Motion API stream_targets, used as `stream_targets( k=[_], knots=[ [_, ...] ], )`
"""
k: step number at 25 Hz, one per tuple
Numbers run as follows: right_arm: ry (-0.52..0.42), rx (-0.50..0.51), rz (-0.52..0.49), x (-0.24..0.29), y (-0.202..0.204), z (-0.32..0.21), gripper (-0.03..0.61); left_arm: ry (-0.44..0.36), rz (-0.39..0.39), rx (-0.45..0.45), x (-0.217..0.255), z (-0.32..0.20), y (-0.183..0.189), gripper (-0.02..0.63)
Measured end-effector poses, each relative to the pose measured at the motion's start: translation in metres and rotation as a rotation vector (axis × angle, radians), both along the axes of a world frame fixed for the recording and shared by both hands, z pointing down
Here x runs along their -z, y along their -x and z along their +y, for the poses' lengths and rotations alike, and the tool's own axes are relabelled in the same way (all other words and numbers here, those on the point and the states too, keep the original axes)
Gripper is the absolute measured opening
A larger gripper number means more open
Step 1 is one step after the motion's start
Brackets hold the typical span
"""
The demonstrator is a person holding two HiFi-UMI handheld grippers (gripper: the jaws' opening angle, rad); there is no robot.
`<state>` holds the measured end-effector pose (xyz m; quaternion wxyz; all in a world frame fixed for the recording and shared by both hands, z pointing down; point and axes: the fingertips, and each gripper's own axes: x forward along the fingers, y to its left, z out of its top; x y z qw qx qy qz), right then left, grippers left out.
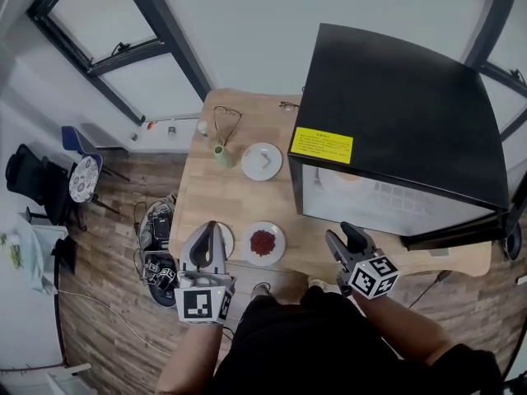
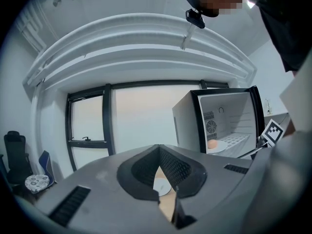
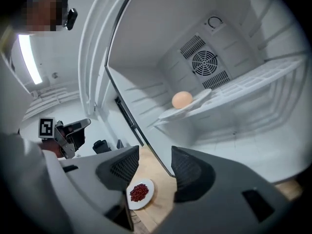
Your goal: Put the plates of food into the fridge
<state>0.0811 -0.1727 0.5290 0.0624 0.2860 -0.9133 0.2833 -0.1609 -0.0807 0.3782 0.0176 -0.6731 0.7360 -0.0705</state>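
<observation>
Over table [image 1: 206, 192] edge: left tongs [image 1: 212, 227] pinched together, empty; right tongs [image 1: 342, 234] parted, empty, angled toward fridge [image 1: 395, 113].

The wooden worktop [image 1: 235, 204] carried a black fridge [image 1: 395, 113] on its right side, a plate of red food [image 1: 263, 243] near the front edge, a white plate [image 1: 262, 161] farther back, and a small green cup [image 1: 222, 156] just beside that.

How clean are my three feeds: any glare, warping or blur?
Head view: sharp and evenly lit, though the fridge interior glares white. Left gripper view: strong fisheye bends the ceiling lines, corners vignette dark, the window is blown out. Right gripper view: fridge walls curve, yet the plate of red food beyond the open right tool reads sharp.
</observation>
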Motion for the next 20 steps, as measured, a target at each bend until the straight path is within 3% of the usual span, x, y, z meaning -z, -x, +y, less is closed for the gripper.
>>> stream_targets(
  k=[5,9,20],
  knots=[
    [-0.024,0.014,0.019,0.006,0.026,0.014,0.221,0.011,0.011,0.001,-0.011,0.013,0.028,0.003],
    [0.002,-0.021,0.047,-0.007,0.044,0.032,0.202,0.026,0.024,-0.051,-0.018,0.019,0.043,0.003],
    [0.265,-0.191,0.038,-0.055,0.090,0.101,0.176,0.066,0.088,-0.191,-0.060,0.051,0.083,0.003]
  ],
)
